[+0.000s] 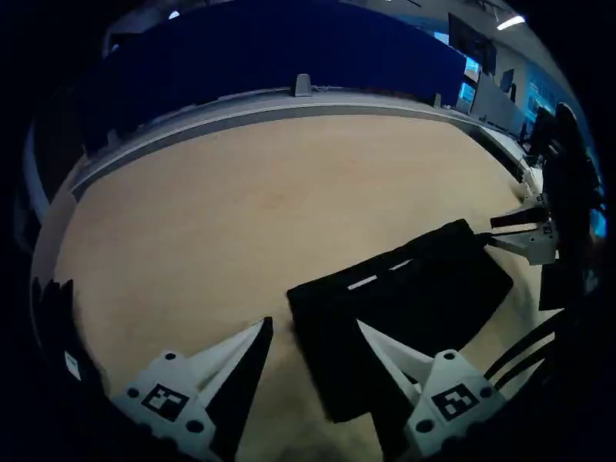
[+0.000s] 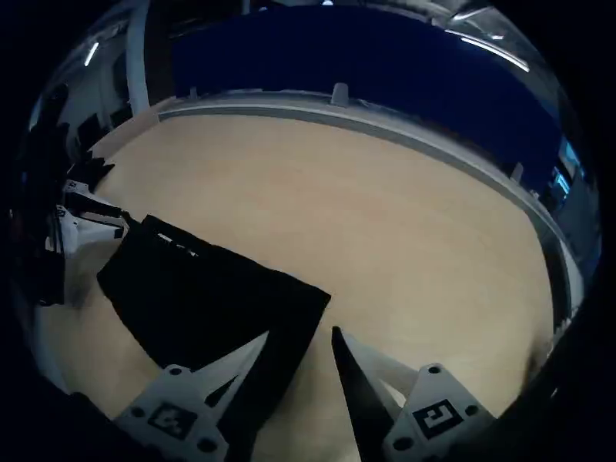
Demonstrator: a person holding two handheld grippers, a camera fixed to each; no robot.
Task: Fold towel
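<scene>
I have a black towel [image 1: 408,300] lying flat on the pale wooden desk [image 1: 231,215], folded into a rough rectangle with a thin light strip showing on its top face.

In the left gripper view my left tongs [image 1: 314,331] stand wide open with nothing between them. One finger sits over the towel's near corner and the other over bare wood just beside the towel. I cannot tell whether the finger over the cloth touches it.

In the right gripper view my right tongs [image 2: 299,339] are also parted and hold nothing. The towel's nearest corner points into the gap just ahead of the tips. One finger overlaps the towel's edge and the other is over bare desk beside it.

Each view shows the other tongs at the towel's far corner, close against the cloth. From there I cannot tell if they touch it.

Beyond the towel, a grey rail [image 1: 269,108] runs along the desk's far edge, with a dark blue partition [image 1: 269,54] behind it.
</scene>
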